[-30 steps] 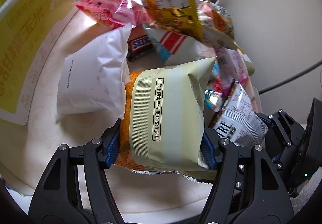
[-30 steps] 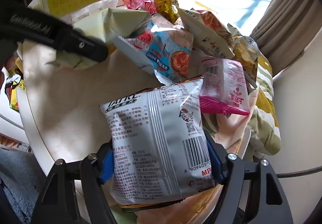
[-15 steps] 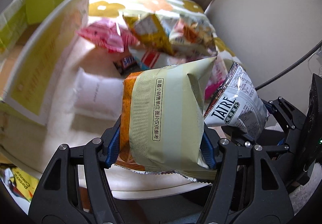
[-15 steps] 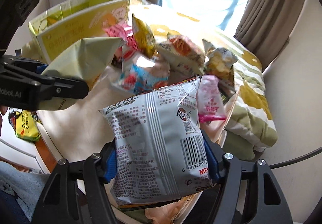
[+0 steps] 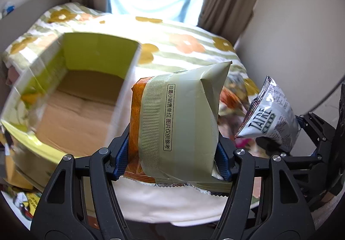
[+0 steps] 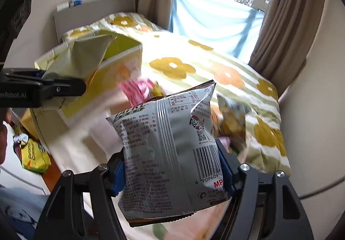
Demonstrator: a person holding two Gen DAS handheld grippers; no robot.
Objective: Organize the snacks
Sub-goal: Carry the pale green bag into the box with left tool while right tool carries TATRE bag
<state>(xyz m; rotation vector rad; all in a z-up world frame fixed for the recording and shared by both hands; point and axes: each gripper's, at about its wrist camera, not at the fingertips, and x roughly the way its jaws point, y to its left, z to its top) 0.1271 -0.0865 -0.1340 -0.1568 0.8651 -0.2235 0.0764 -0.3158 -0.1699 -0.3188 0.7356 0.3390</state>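
The bed (image 5: pixel 185 50) with its flowered cover is now lying well beyond both grippers, where a second ago the table filled both views; both hands are rising away from the snack pile, so the pickup looks finished and the carry is under way. The open box (image 5: pixel 71 97) is sitting ahead and to the left of the left gripper (image 5: pixel 172 153), its brown floor bare as far as can be seen; in the earlier pictures only its printed side was showing, so the mouth is coming into reach, and I judge it the likely place for both bags. The green bag (image 5: pixel 183 123) is being pinched upright between the left gripper's blue pads (image 5: pixel 121 153), pressed on both edges, just as before; the grip is holding through the lift. The silver bag (image 6: pixel 172 158) is being clamped the same way in the right gripper (image 6: pixel 172 177), to the right of the left one and level with it. The remaining snacks (image 6: pixel 138 89) are lying blurred beyond the right gripper; they are waiting for later trips.
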